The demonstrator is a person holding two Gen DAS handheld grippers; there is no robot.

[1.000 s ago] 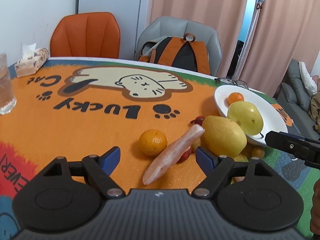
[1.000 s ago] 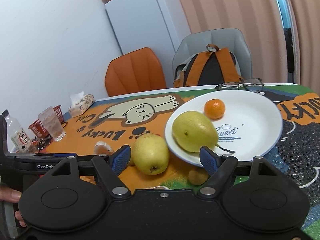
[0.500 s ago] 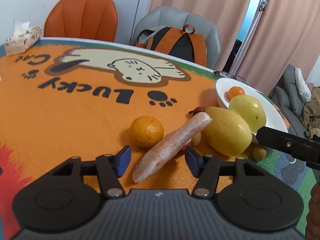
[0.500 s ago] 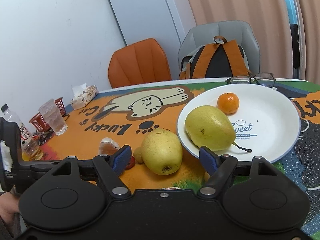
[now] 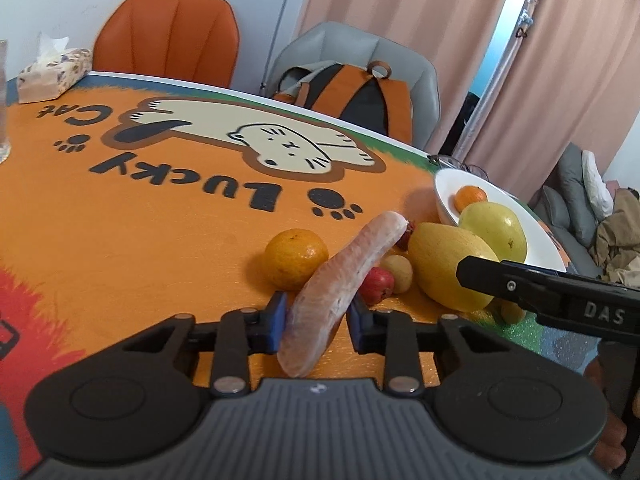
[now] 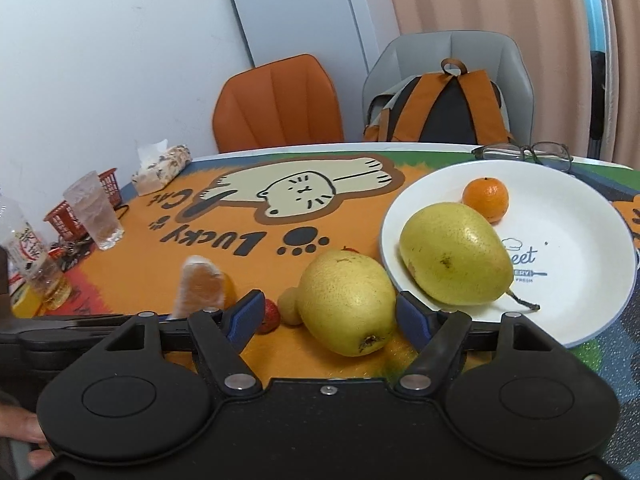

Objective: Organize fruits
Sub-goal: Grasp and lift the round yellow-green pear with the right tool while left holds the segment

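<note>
Left tool [image 5: 316, 316] has just closed onto the pale pink wedge [image 5: 344, 276], gripping it for transfer to the plate [image 5: 536, 240]; right tool [image 6: 330, 316] wide around the pear [image 6: 346, 300].

The scene is lit softly and evenly; daylight is seen behind the curtains [image 5: 420, 40]. Short shadows are cast under the fruit. Edges are bent strongly by the fisheye lens.

Counter [image 6: 132, 264], covered with an orange "Lucky Cat" print. Far left: tissue box [image 6: 162, 168], clear cup [image 6: 94, 212], red basket [image 6: 64, 220], bottle [image 6: 28, 248]. Right: white plate [image 6: 580, 264]; glasses [image 6: 524, 152] beyond it. Near centre: 1 yellow pear [image 6: 346, 300], 1 orange [image 5: 296, 258], 1 small tan fruit [image 6: 290, 306], 1 small red fruit [image 5: 376, 284].
</note>
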